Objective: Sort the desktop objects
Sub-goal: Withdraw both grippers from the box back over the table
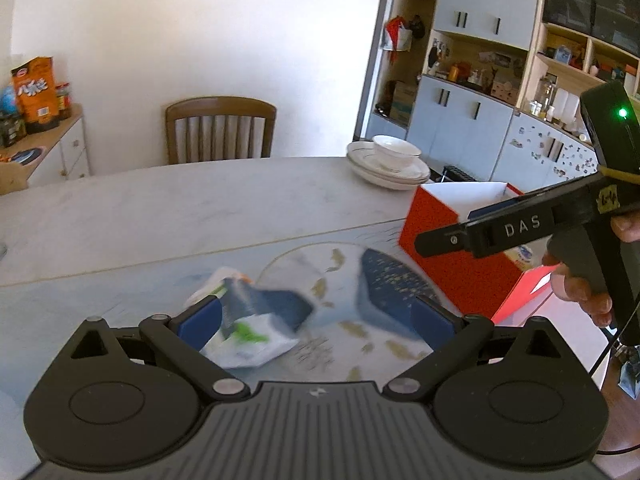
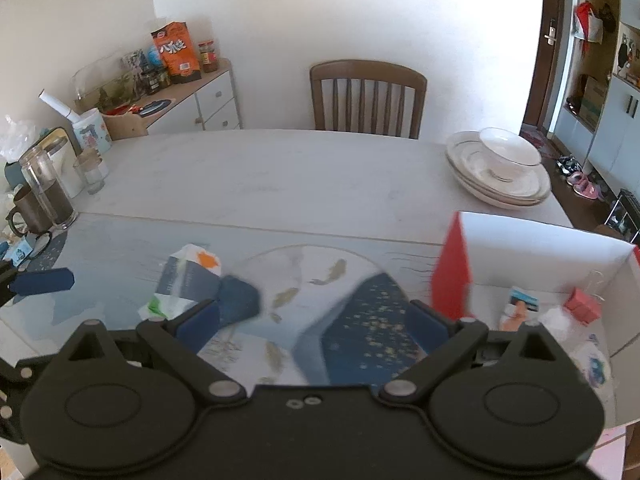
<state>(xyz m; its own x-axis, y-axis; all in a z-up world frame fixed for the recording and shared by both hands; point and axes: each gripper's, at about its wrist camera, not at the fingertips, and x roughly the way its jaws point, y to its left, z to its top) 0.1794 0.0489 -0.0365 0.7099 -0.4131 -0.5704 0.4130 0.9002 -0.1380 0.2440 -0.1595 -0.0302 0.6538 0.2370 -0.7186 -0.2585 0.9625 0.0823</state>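
Left wrist view: the left claw (image 1: 316, 316) is wide, with its two blue pads far apart. A soft white, blue and green packet (image 1: 256, 320) lies on the bench (image 1: 160, 208) just in front of it. The packet sits beside the left pad and looks loose, not pinched. It is blurry, so I cannot tell if the pad touches it. A bit further out is a picture mat (image 1: 120, 280) with little fish on it. To the right stands a red box (image 1: 440, 248) with white inside walls. The other claw's black handle, held in a hand (image 1: 580, 292), hangs in front of that box.

Right wrist view: the right claw (image 2: 312, 320) is wide too, its jaws just finishing opening, and nothing is between them. The same packet (image 2: 188, 284) lies ahead and to the left of this claw, with its long side running away across the mat (image 2: 120, 248). The red box (image 2: 452, 272) is close on the right, and some small things already lie inside it. Plates and a bowl (image 2: 500, 168) sit further back, well away.

I think the packet goes into the box next. The left claw is much nearer to the packet. The right claw is nearer to the box.
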